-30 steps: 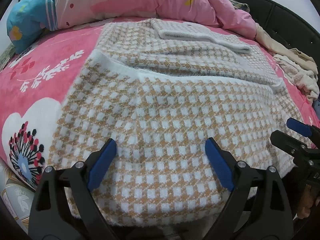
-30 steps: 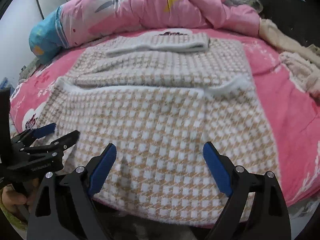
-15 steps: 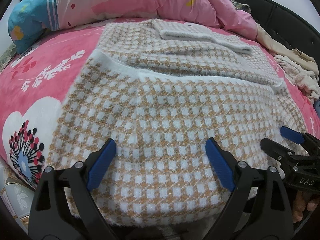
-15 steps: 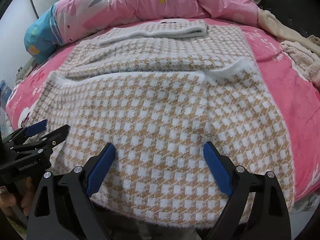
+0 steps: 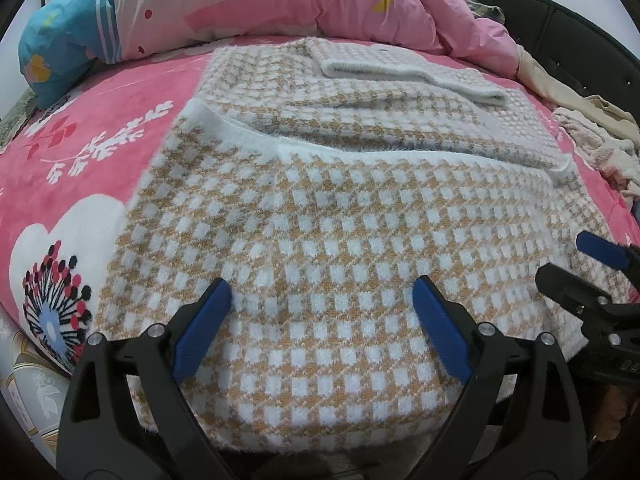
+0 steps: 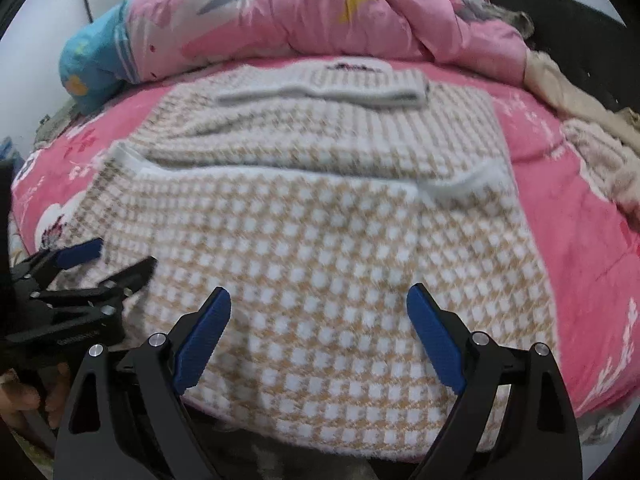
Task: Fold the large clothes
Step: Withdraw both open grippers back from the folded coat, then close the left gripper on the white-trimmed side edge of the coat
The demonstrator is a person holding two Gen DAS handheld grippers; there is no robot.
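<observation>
Writing: white lettering on the left gripper's (image 6: 116, 260) body, seen from the right wrist, too blurred to read; a small dark mark on the sweater's (image 5: 340, 248) folded collar, unreadable. No containers in view.

Sweater, tan-and-white check, lies flat on the pink bed (image 5: 80, 168), its hem at the near edge, collar toward the far edge by the pink quilt (image 5: 320, 4). Pale clothes (image 5: 600, 140) heaped at the bed's right edge.

Left gripper: jaws wide, over the hem, nothing between the pads. Right gripper (image 6: 318, 340): jaws wide, over the hem, gripping nothing.
</observation>
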